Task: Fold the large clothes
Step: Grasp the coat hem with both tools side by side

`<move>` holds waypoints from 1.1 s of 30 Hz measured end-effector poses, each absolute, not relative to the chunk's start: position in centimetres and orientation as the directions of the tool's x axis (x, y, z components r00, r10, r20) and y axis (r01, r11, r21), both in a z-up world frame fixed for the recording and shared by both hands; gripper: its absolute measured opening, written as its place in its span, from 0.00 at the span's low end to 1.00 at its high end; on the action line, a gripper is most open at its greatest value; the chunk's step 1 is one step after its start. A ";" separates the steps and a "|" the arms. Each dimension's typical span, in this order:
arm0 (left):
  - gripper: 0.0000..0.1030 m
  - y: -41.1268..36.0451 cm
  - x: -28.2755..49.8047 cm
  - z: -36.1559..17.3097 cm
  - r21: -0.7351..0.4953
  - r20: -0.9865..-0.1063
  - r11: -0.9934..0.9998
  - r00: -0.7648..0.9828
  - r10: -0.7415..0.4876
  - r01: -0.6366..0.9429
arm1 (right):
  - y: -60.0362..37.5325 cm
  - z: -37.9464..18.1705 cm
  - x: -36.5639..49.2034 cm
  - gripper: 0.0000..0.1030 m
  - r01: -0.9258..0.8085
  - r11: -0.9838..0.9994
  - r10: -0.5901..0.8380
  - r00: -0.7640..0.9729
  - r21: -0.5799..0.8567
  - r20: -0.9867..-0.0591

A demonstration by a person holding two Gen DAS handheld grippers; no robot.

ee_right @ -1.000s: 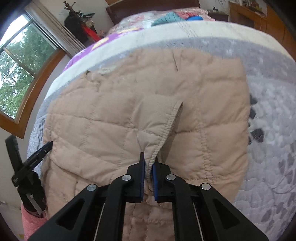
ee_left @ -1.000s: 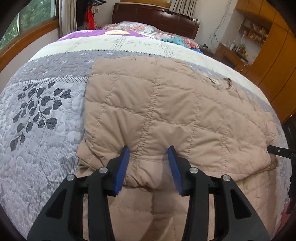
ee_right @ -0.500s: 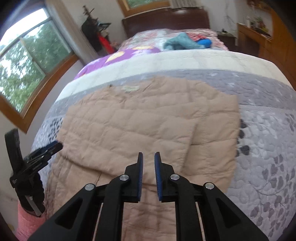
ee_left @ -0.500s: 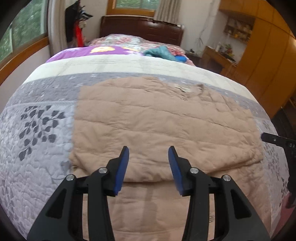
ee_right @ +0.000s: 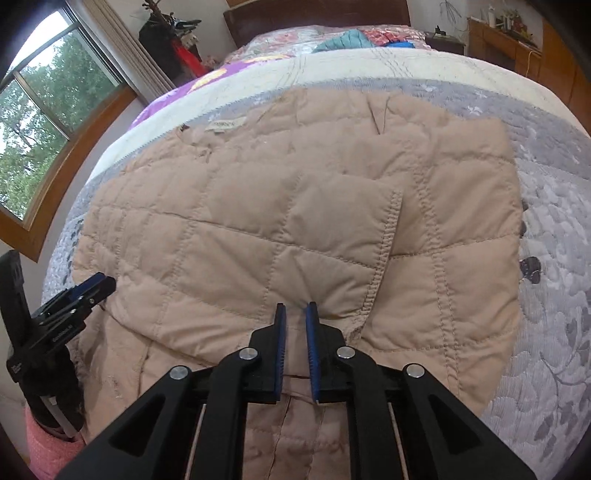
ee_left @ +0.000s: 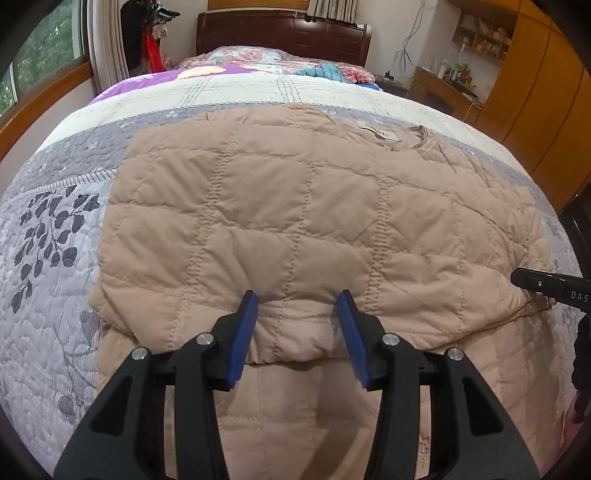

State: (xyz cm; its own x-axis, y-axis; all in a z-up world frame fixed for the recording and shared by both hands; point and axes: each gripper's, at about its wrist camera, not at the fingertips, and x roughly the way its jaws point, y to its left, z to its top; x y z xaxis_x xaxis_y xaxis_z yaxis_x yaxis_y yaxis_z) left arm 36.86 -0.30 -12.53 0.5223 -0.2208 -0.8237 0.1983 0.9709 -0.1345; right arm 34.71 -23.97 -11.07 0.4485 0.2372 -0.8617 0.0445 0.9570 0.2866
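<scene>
jacket: a beige quilted jacket [ee_left: 295, 206] is spread across the middle of the frame in both views, laid flat on the bed; its near part is folded back over itself, so that a folded edge is seen just beyond the fingertips.
label: a small sewn label [ee_right: 224, 124] is seen at the collar, upper left in the right wrist view.
sleeve cuff: a stitched cuff edge [ee_right: 388, 236] is laid over the body of the jacket, right of centre.
left gripper: the left gripper [ee_left: 297, 306] is seen at the bottom centre; its blue pads [ee_left: 243, 332] are held apart, the folded edge of the jacket lies between them, and no pressing on the cloth is seen.
right gripper: the right gripper [ee_right: 295, 314] is seen at the bottom centre; its pads [ee_right: 280, 343] are drawn nearly together with a narrow gap, and nothing is pinched.
bedspread: a grey quilted bedspread [ee_left: 48, 280] with dark leaf prints is seen under the jacket.
headboard: a dark wooden headboard [ee_left: 284, 35] is seen at the top.
window: a window [ee_right: 33, 110] is seen at the upper left.
</scene>
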 end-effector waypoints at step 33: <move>0.76 20.1 11.9 -14.8 -0.320 -0.815 0.945 0.490 -0.310 0.065 | -29.2 -13.0 3.7 0.62 0.043 0.907 0.357 0.448 0.418 -0.820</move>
State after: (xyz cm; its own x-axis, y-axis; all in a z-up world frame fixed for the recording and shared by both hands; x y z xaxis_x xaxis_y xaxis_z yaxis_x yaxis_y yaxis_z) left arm 11.86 20.10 -14.76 0.4899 -0.3096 -0.8150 0.0650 0.9452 -0.3200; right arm 3.72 -29.24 -13.03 0.4478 0.3567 -0.8199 0.0434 0.9072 0.4184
